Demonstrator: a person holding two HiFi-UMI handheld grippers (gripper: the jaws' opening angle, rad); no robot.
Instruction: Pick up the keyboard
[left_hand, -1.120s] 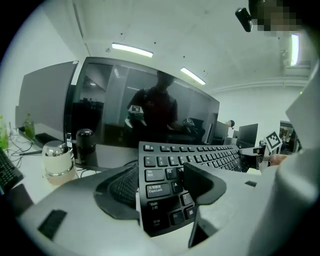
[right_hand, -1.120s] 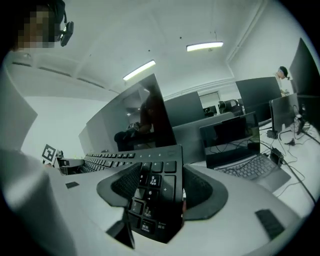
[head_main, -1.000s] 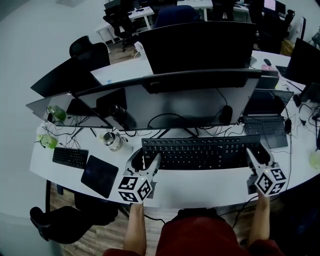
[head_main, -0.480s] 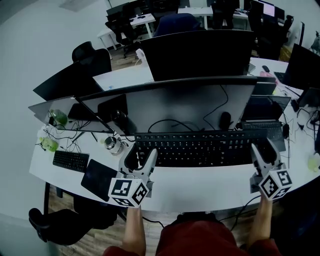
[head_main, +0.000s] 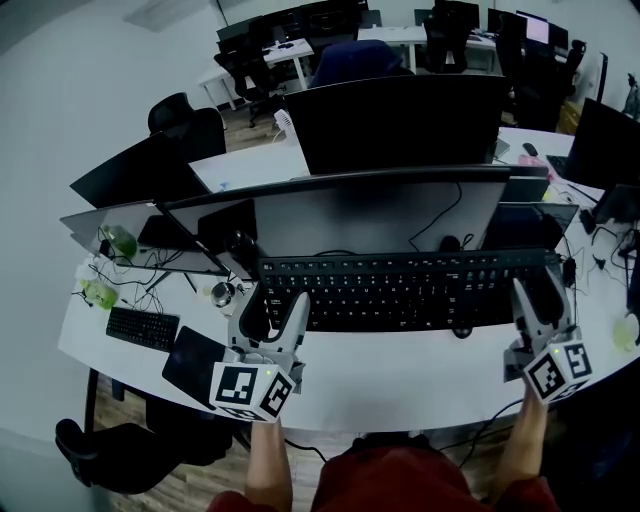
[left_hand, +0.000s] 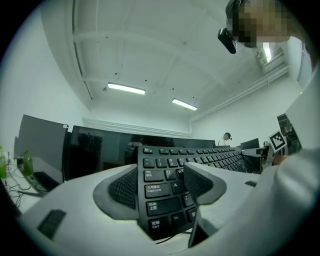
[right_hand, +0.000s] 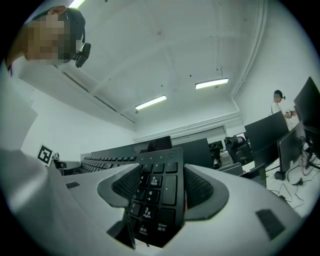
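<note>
A long black keyboard (head_main: 400, 290) hangs level above the white desk (head_main: 400, 380), in front of the wide monitor (head_main: 350, 215). My left gripper (head_main: 268, 312) is shut on its left end; in the left gripper view the ribbed pads (left_hand: 122, 187) press on the keyboard (left_hand: 162, 195) from both sides near the shift keys. My right gripper (head_main: 536, 298) is shut on the right end, and the right gripper view shows the number pad (right_hand: 152, 197) clamped between the fingers (right_hand: 202, 187). Both grippers point level.
A second monitor (head_main: 400, 115) stands behind the wide one, and another (head_main: 135, 170) at the left. A small keyboard (head_main: 142, 328), a dark pad (head_main: 195, 365) and green items (head_main: 98, 290) lie left. A laptop (head_main: 530, 215) and cables sit right.
Both grippers have risen together with the keyboard. It has come up off the desk and now covers the lower edge of the wide monitor.
</note>
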